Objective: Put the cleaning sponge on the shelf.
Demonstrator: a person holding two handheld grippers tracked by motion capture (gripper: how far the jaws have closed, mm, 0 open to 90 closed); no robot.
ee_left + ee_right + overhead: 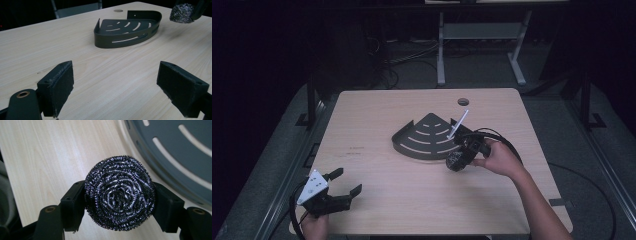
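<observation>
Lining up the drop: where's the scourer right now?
The scourer sits clamped in the right gripper, above the table by the near right edge of the dark caddy.

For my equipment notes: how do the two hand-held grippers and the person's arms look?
Both are black. The left hand-held gripper carries a grey three-cornered plate with small dots, and its pads are dark blocks with worn edges. Black cables trail from the left and the right hand-held gripper. The forearms are without sleeves.

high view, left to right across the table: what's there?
left gripper near the front-left edge, jaws open → dark slotted corner tray mid-table → right gripper holding a steel wool scourer at the tray's right end → the hand behind it.
</observation>
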